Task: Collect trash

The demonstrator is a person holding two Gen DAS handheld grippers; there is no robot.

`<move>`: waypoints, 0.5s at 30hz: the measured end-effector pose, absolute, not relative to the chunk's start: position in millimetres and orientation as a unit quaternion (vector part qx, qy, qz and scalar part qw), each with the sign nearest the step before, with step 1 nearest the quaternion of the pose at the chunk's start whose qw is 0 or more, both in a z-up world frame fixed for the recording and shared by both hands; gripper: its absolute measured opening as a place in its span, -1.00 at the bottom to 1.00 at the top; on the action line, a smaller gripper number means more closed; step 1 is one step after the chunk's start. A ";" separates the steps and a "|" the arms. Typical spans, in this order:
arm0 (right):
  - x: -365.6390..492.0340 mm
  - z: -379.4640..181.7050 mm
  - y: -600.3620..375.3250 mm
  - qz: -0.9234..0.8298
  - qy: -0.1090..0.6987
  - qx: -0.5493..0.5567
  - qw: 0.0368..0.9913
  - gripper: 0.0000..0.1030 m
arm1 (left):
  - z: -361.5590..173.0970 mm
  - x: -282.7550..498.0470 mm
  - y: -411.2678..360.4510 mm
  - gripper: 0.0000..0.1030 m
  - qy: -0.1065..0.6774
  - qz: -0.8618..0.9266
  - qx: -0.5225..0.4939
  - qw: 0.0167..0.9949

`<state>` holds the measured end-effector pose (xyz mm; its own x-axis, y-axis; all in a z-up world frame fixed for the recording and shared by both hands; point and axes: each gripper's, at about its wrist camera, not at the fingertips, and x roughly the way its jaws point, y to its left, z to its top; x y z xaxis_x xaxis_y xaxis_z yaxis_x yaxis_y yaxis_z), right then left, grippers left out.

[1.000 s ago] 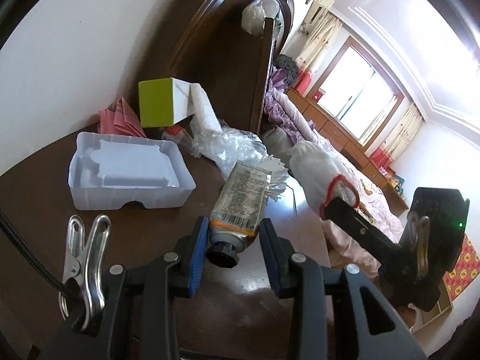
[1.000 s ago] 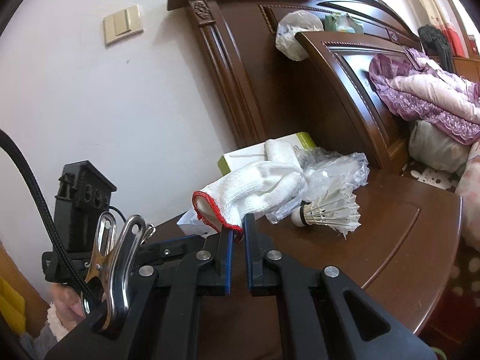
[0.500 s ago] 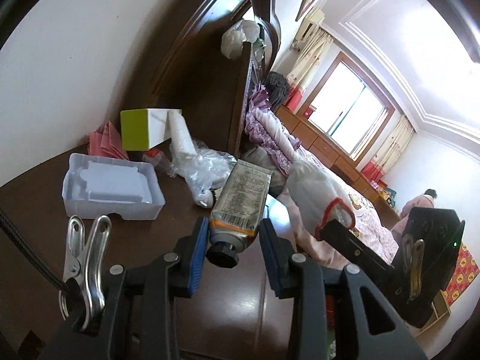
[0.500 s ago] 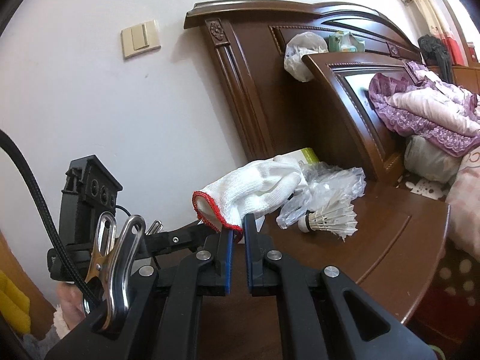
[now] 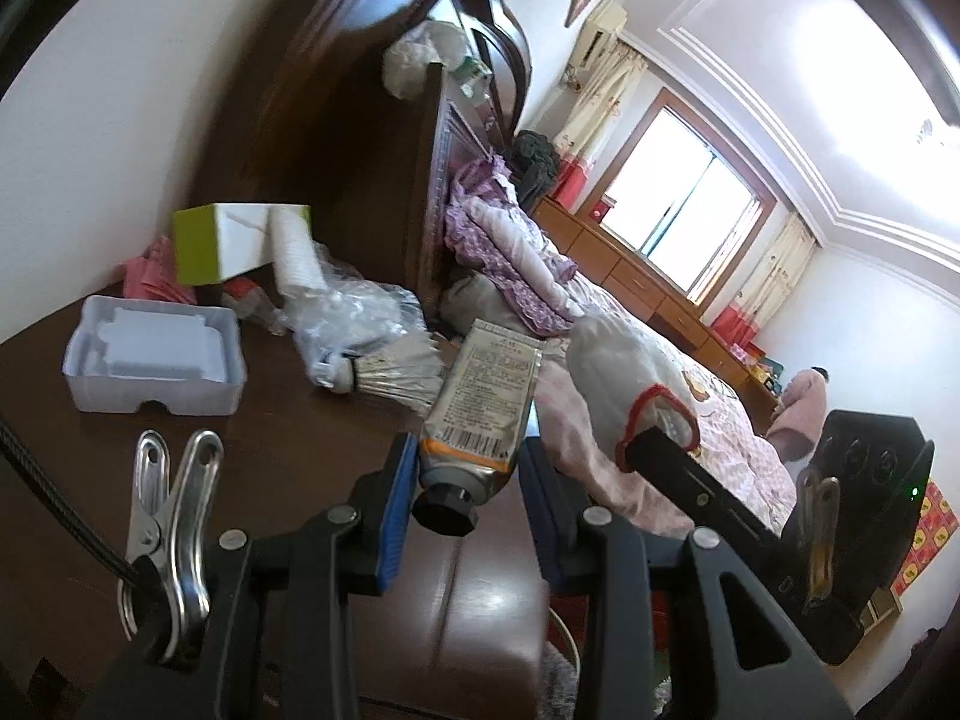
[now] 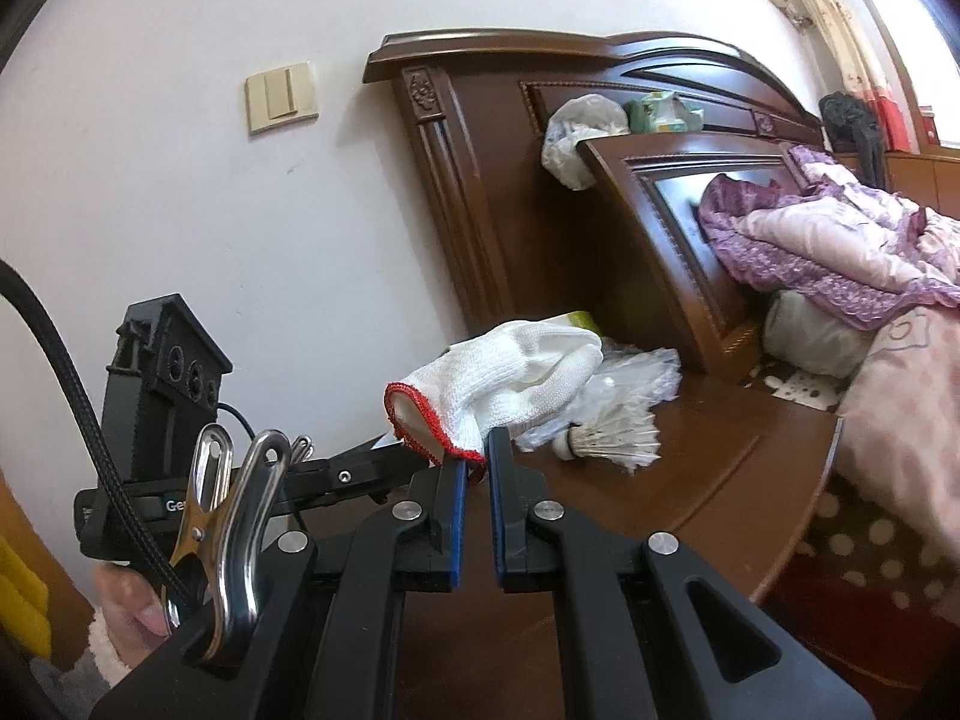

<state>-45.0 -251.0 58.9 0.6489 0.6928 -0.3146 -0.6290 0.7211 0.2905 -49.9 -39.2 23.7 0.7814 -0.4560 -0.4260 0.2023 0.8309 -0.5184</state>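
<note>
**Both tongs loaded above the nightstand**

Left wrist view: your left gripper (image 5: 462,504) is clenched on a squeezed tube (image 5: 483,402), cap toward the camera, held above the dark wooden nightstand (image 5: 252,438). On the nightstand, a shuttlecock (image 5: 390,375) lies against crumpled clear plastic (image 5: 354,315); a white plastic tray (image 5: 156,363) sits at the wall side, and a green-and-white box (image 5: 225,240) stands behind it.

Right wrist view: your right gripper (image 6: 474,516) grasps a white glove (image 6: 504,378) by its red-trimmed cuff, above the nightstand (image 6: 708,480). The shuttlecock (image 6: 612,441) lies on the nightstand just beyond the glove.
</note>
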 end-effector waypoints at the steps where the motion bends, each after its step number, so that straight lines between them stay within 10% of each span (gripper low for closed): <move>1: -45.6 60.1 -254.4 0.362 0.203 0.079 0.906 -0.85 | 24.4 -49.5 -42.9 -0.30 0.279 -0.181 -0.228 0.915; 15: -58.1 73.7 -322.9 0.290 0.178 0.079 0.937 -0.85 | 49.7 -48.5 -117.7 -0.30 0.268 -0.212 -0.210 0.916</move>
<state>-58.1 -322.9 73.7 0.7688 0.5707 -0.2887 -0.5146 0.8200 0.2506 -48.5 -117.7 49.7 0.7667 -0.5011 -0.4013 0.2762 0.8217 -0.4985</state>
